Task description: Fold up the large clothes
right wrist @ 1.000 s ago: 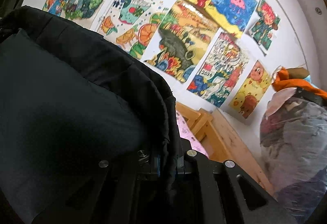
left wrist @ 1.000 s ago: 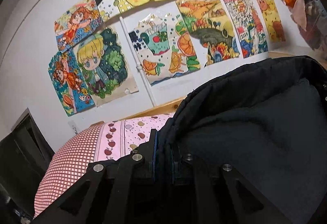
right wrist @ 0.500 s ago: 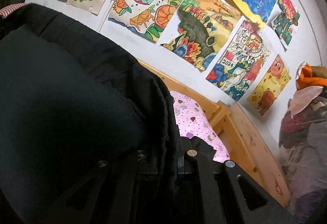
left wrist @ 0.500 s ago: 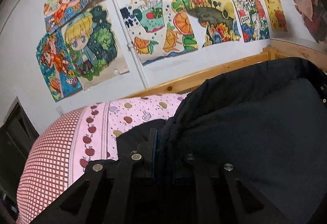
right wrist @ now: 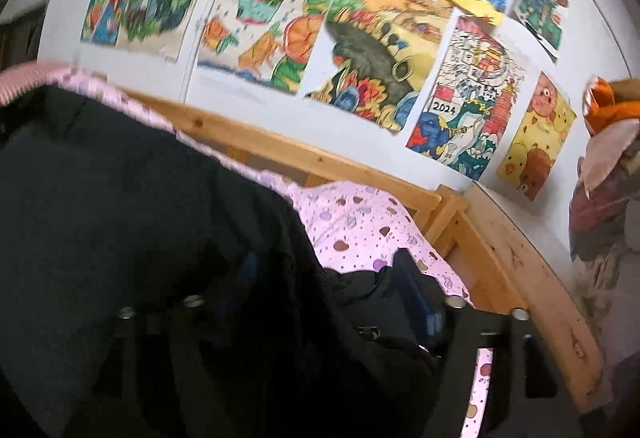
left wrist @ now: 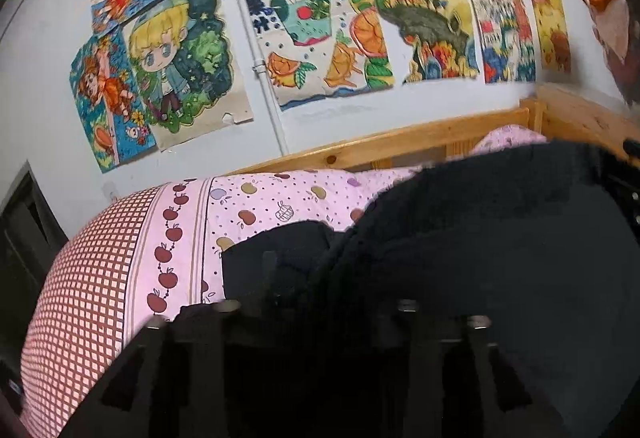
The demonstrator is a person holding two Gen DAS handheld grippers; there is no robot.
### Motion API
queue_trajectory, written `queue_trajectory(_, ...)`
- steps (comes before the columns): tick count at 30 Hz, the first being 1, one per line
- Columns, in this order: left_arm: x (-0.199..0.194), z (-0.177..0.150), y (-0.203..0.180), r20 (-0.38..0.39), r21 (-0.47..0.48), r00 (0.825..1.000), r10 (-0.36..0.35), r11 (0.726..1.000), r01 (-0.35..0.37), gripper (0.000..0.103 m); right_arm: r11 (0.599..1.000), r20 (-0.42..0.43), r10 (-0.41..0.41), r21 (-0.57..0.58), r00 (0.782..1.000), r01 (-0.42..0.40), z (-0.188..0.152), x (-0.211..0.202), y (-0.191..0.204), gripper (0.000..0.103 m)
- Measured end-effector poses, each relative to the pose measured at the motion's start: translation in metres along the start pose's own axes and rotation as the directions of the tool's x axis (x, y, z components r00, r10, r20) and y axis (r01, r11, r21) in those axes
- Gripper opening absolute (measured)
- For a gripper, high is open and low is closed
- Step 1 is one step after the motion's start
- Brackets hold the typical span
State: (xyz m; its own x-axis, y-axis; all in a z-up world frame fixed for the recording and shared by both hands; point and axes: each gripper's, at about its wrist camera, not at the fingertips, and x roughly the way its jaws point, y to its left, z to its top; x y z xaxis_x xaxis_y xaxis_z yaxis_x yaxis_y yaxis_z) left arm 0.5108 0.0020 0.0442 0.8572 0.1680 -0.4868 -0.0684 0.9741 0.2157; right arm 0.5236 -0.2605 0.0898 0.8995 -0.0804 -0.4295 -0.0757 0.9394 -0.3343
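Across the pink apple-print bed sheet (left wrist: 256, 206) lies a large black garment (left wrist: 500, 258), its bulk filling the lower right of the left wrist view and the lower left of the right wrist view (right wrist: 120, 198). Its upper edge forms a rounded, thick fold that runs toward the wooden bed frame (left wrist: 392, 146) at the wall.

The left hand-held gripper (left wrist: 316, 278) sits low over the garment's left edge, just above the sheet. Its 2 fingers stand apart, with black cloth bunched between them; the picture is dark and blurred there, so whether either finger presses the fabric cannot be told. To its left the sheet changes to a red-and-white checked panel (left wrist: 80, 278) bordered by a column of red apples.

The right hand-held gripper (right wrist: 328, 278) is at the garment's right edge, also spread wide. One finger (right wrist: 416, 286) with a blue pad shows on the right against the sheet, and loose black cloth with a small metal zipper pull (right wrist: 370, 332) lies in the gap. No clamping is visible.

Behind the bed, children's drawings (left wrist: 320, 38) cover the white wall, among them a blond cartoon figure (left wrist: 164, 50) and a sheet marked 2024 (right wrist: 460, 98). A heap of clothing with orange fabric (right wrist: 608, 158) stands at the far right beside the frame's corner.
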Motion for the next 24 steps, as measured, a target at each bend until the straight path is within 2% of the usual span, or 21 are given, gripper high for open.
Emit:
queue_trajectory(1,-0.004,0.001,0.003,0.025,-0.017,1.0,-0.012,1.0,0.012,0.075,1.0,0.022,0.012,0.012,1.0,-0.012,0.001,-0.006,-0.002,0.068)
queue_trajectory(2,-0.014,0.002,0.008,0.079,-0.046,0.997,-0.012,0.999,0.015,0.096,1.0,0.041,0.021,0.017,0.999,-0.021,0.002,-0.01,-0.002,0.069)
queue_trajectory(3,-0.021,0.003,0.012,0.117,-0.069,0.993,-0.003,0.998,0.011,0.1,0.999,0.074,0.041,0.024,0.996,-0.043,0.004,-0.02,-0.003,0.077)
queue_trajectory(4,-0.028,0.004,0.016,0.153,-0.095,0.988,-0.011,0.995,0.026,0.1,0.998,0.099,0.059,0.024,0.993,-0.062,0.006,-0.027,-0.003,0.085)
queue_trajectory(8,-0.042,0.005,0.03,0.184,-0.166,0.981,-0.07,0.981,0.101,0.1,0.992,0.143,0.127,0.01,0.982,-0.129,0.009,-0.047,0.0,0.087)
queue_trajectory(11,-0.05,-0.002,0.034,0.203,-0.183,0.966,-0.163,0.962,0.201,0.1,0.969,0.105,0.242,0.014,0.965,-0.245,0.004,-0.047,0.004,0.087)
queue_trajectory(14,-0.05,-0.012,0.026,0.181,-0.135,0.955,-0.235,0.956,0.261,0.1,0.938,0.06,0.342,0.03,0.938,-0.344,-0.005,-0.04,0.009,0.087)
queue_trajectory(19,-0.033,-0.024,0.0,0.067,-0.018,0.967,-0.247,0.968,0.249,0.1,0.922,-0.033,0.383,0.064,0.923,-0.381,-0.018,-0.014,0.017,0.087)
queue_trajectory(24,-0.014,-0.027,-0.01,0.004,0.005,0.974,-0.228,0.974,0.228,0.1,0.917,-0.061,0.389,0.122,0.919,-0.38,-0.023,0.005,0.018,0.087)
